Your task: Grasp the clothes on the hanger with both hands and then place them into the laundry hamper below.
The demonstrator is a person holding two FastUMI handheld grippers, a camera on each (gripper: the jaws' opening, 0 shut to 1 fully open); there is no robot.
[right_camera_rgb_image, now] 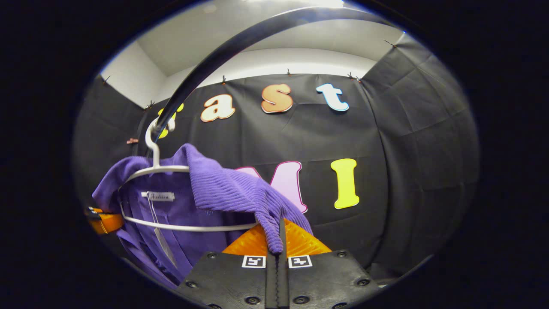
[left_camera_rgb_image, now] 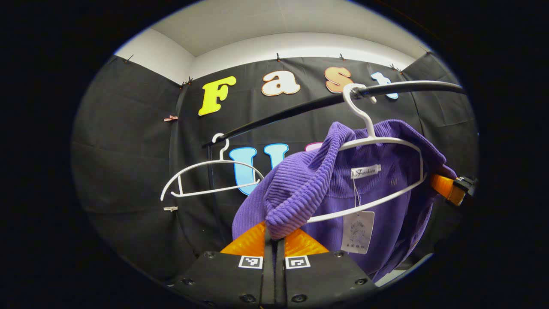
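The purple sweater (left_camera_rgb_image: 377, 201) hangs on a white hanger (left_camera_rgb_image: 386, 143) under the black rail (left_camera_rgb_image: 300, 109). The left tongs (left_camera_rgb_image: 274, 234) pinch one shoulder of it. The right tongs (right_camera_rgb_image: 279, 238) pinch the other shoulder. An empty white hanger (left_camera_rgb_image: 206, 180) hangs nearby.

Left gripper (left_camera_rgb_image: 274, 234) raised, fingers closed together, pinching purple fabric, right gripper (right_camera_rgb_image: 279, 238) raised, fingers likewise closed, clamping fabric, both pointing toward each other's side.

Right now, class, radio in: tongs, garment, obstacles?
Both tongs, left and right, shut on purple sweater. Sweater half off white hanger, hanger on black rail. Nothing blocking.
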